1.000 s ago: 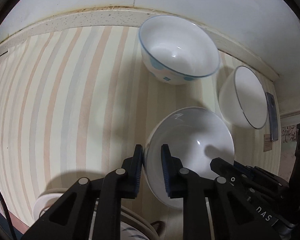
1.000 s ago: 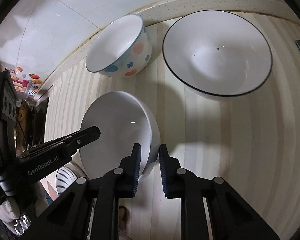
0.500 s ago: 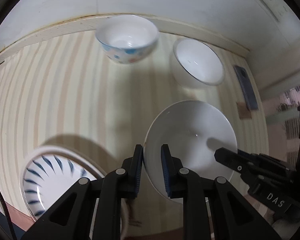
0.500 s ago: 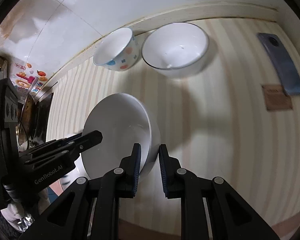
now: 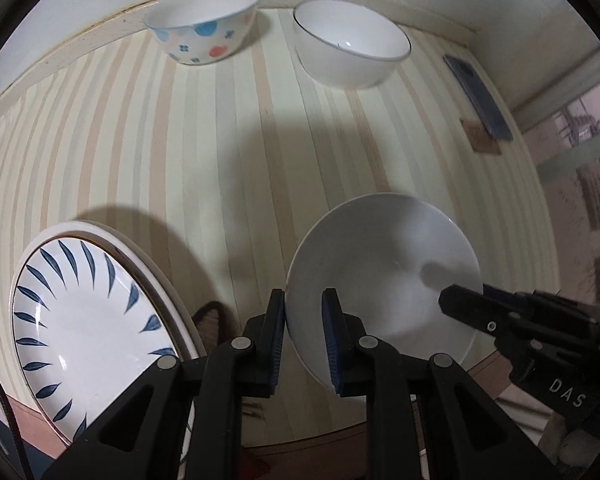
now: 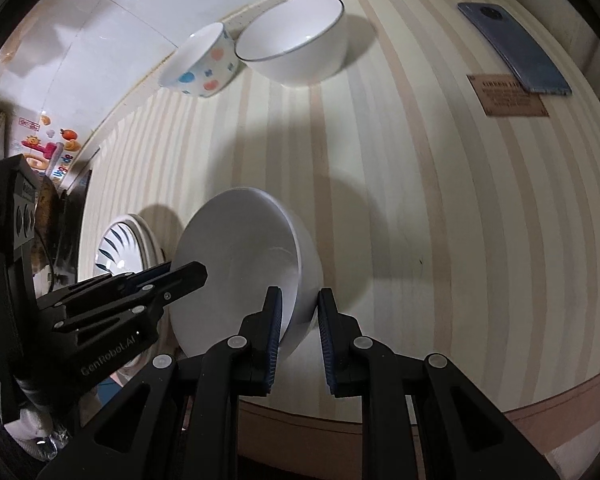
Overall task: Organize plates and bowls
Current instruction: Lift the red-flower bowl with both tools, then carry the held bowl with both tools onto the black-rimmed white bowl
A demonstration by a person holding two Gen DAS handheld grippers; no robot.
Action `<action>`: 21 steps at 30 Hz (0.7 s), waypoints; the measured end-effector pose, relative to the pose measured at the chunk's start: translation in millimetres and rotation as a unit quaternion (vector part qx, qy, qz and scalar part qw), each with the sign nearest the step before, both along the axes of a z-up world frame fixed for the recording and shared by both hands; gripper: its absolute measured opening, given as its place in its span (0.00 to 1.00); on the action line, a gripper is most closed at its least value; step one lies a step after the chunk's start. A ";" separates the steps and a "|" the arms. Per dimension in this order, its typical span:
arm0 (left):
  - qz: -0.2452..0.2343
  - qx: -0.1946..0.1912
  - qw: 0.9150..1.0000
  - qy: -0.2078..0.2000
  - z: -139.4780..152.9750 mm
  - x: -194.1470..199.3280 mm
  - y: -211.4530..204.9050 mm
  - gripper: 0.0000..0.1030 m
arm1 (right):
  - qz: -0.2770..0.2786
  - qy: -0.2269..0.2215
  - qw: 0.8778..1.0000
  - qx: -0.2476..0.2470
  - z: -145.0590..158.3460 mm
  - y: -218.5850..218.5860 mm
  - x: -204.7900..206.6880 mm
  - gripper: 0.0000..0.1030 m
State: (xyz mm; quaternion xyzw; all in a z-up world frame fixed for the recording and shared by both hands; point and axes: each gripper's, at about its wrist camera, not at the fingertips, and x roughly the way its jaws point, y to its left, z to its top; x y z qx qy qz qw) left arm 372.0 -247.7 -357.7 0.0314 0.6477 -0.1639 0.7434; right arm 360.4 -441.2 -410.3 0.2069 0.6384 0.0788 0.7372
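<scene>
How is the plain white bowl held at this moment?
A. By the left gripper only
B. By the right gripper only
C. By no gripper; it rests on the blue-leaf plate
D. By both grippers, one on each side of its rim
D: the left gripper and the right gripper each pinch the rim of the plain white bowl on opposite sides.

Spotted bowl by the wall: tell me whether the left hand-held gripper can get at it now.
Probably not: the left hand-held gripper is shut on the plain white bowl, though nothing blocks the way to the spotted bowl.

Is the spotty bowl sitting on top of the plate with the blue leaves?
No, the spotty bowl stands on the striped table by the back wall, far from the blue-leaf plate at the near edge.
</scene>
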 end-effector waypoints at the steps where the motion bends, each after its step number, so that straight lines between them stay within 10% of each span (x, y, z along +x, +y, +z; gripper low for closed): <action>1: -0.003 0.002 1.000 -0.003 -0.5 -1.4 -1.1 0.16 | 0.000 0.000 1.000 -0.001 -1.1 -0.3 -1.4 0.20; 21: -0.016 0.020 1.000 0.003 3.7 -11.6 -4.1 0.16 | 0.007 0.021 1.000 0.012 -7.0 -5.0 1.5 0.21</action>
